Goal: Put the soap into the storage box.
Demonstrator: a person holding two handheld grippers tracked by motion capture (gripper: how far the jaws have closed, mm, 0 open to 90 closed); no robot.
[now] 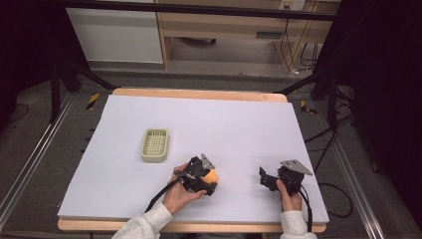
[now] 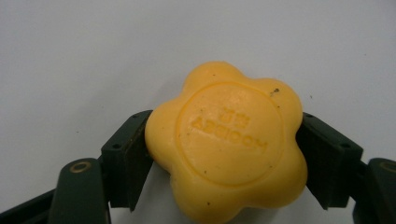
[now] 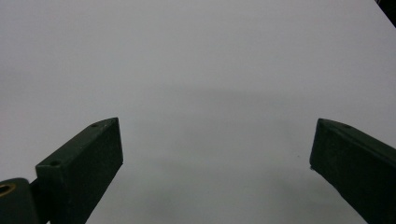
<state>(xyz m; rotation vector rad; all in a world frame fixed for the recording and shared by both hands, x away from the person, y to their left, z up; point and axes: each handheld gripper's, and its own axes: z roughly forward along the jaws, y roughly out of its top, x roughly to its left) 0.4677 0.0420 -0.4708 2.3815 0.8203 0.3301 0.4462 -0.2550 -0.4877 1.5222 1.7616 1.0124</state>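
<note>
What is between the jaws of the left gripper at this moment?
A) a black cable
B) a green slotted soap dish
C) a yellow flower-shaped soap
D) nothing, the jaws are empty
C: in the left gripper view, the yellow flower-shaped soap sits between the two black jaws of the left gripper, which press on its sides, while the soap dish lies apart on the table.
</note>
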